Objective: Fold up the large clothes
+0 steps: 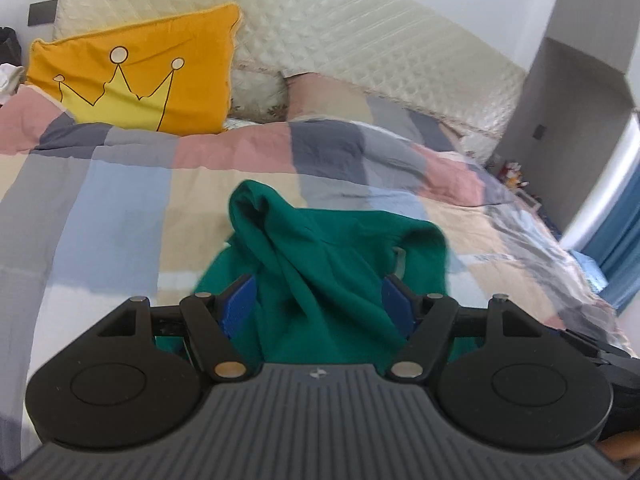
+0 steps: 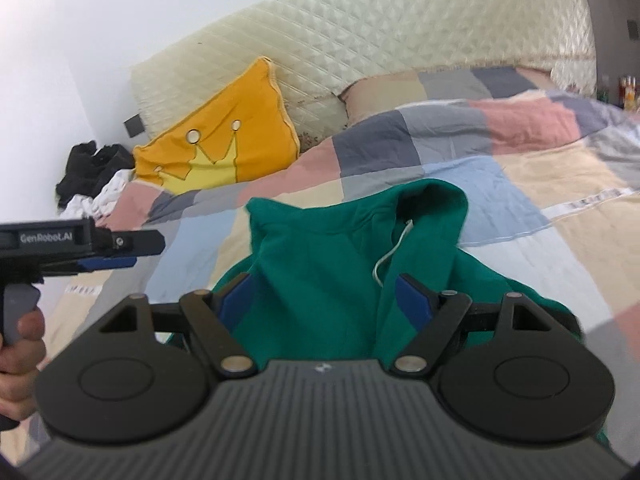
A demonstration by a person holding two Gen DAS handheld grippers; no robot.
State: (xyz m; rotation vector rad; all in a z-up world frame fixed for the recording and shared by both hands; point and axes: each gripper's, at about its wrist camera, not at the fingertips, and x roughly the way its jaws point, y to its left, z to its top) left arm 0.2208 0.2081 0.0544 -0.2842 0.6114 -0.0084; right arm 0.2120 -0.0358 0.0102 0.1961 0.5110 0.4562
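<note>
Patchwork bedspread (image 1: 120, 200) has the green hoodie (image 1: 320, 264) bunched mid-bed, both the left gripper (image 1: 318, 304) and right gripper (image 2: 326, 300) gaping wide, holding nothing, so that lumpy hood could easily unfold crooked.

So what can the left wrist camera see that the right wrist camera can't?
Only the left wrist view shows the blue curtain at the bed's far side. Only the right wrist view shows the dark clothes pile by the wall, the hoodie's white drawstring, and the left tongs seen from the side, in a hand. Both show the green hoodie on the patchwork quilt, the yellow crown pillow, and open tongs up front.
</note>
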